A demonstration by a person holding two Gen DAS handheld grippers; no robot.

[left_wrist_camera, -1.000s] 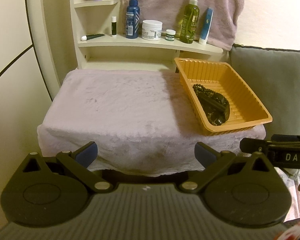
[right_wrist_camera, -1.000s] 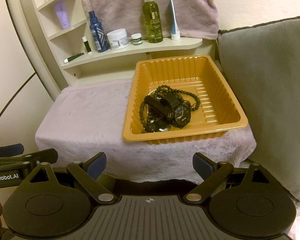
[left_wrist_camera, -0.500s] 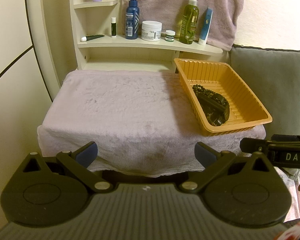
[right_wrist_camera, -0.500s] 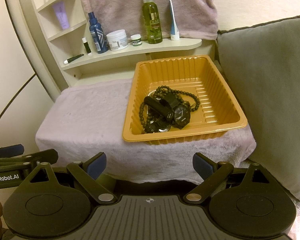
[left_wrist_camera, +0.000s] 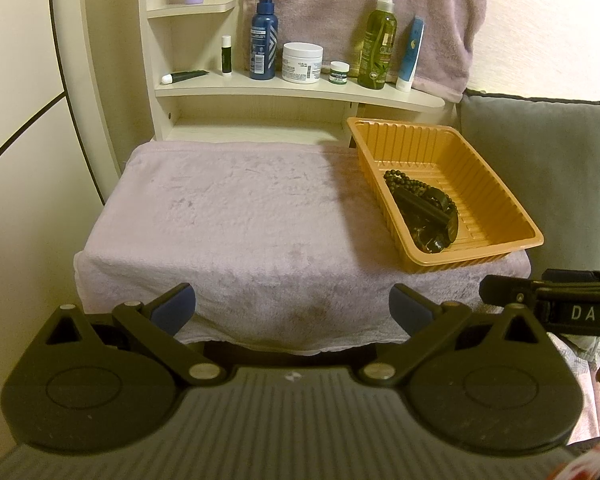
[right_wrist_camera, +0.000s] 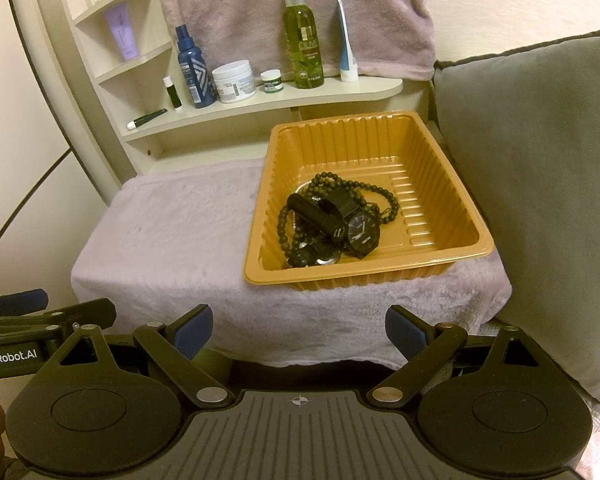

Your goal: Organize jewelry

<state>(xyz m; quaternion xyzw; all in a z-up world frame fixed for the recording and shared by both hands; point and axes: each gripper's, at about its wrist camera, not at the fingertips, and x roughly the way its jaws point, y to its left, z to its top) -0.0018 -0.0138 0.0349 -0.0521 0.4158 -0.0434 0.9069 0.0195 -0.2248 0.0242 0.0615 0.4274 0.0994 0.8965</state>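
Observation:
An orange ribbed tray [right_wrist_camera: 452, 200] [left_wrist_camera: 496, 196] sits at the right end of a towel-covered table [right_wrist_camera: 172, 240] [left_wrist_camera: 240, 220]. In it lies a dark pile: a beaded bracelet [right_wrist_camera: 384, 196], a black wristwatch [right_wrist_camera: 362, 234], a black tube-like case [right_wrist_camera: 316, 216] and small pieces I cannot make out; the pile also shows in the left wrist view [left_wrist_camera: 424, 210]. My left gripper [left_wrist_camera: 293, 308] is open and empty, before the table's front edge. My right gripper [right_wrist_camera: 299, 326] is open and empty, in front of the tray.
A shelf [right_wrist_camera: 260, 100] behind the table holds bottles, jars and tubes. A towel [right_wrist_camera: 292, 12] hangs on the wall. A grey cushion [right_wrist_camera: 540, 168] stands right of the tray. Each gripper shows at the edge of the other's view.
Both views have shifted very slightly; the grippers stay open and nothing on the table has moved.

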